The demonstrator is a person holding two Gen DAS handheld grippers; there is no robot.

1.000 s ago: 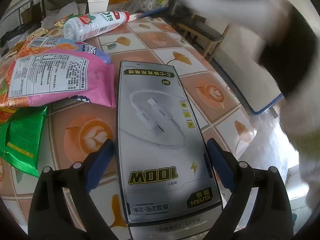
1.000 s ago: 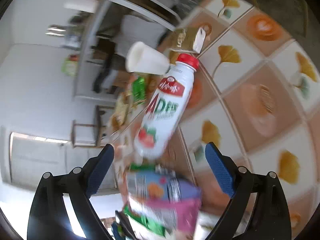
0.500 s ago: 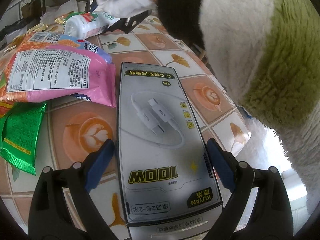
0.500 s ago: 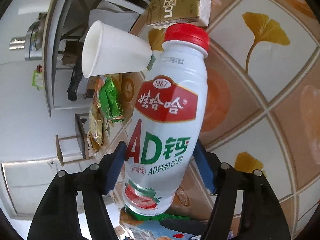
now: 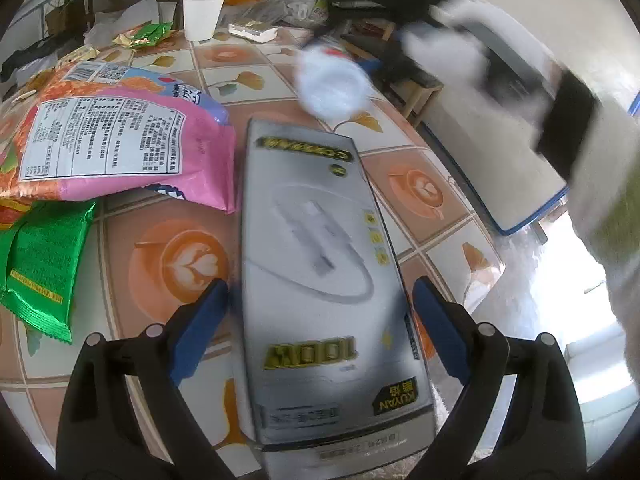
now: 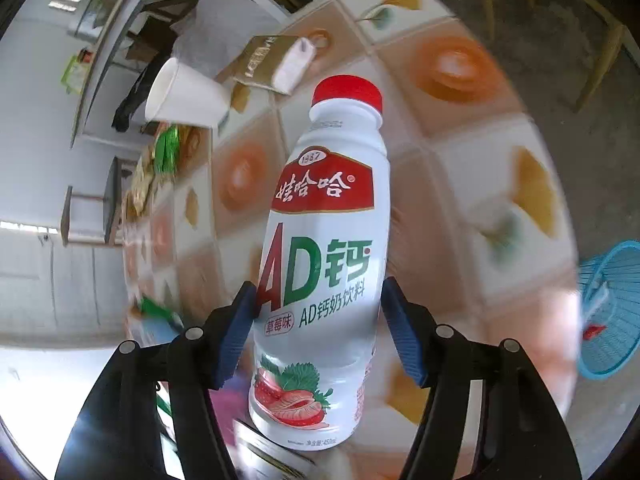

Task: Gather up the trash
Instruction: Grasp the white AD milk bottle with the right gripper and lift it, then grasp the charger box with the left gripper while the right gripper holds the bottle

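My right gripper is shut on a white AD milk-drink bottle with a red cap and holds it in the air over the table; its blurred base also shows in the left wrist view. My left gripper is open, its fingers on either side of a grey cable box that lies flat on the tiled table, not pinching it. A pink snack bag and a green wrapper lie to the left of the box.
A white paper cup and a gold-and-white carton stand at the table's far side, with small wrappers nearby. A blue mesh bin stands on the floor off the table's edge. A wooden stool is on the right.
My right gripper closed on the bottle and lifted it off the table toward the bin side. My left gripper stayed open around the box, which blurred slightly.
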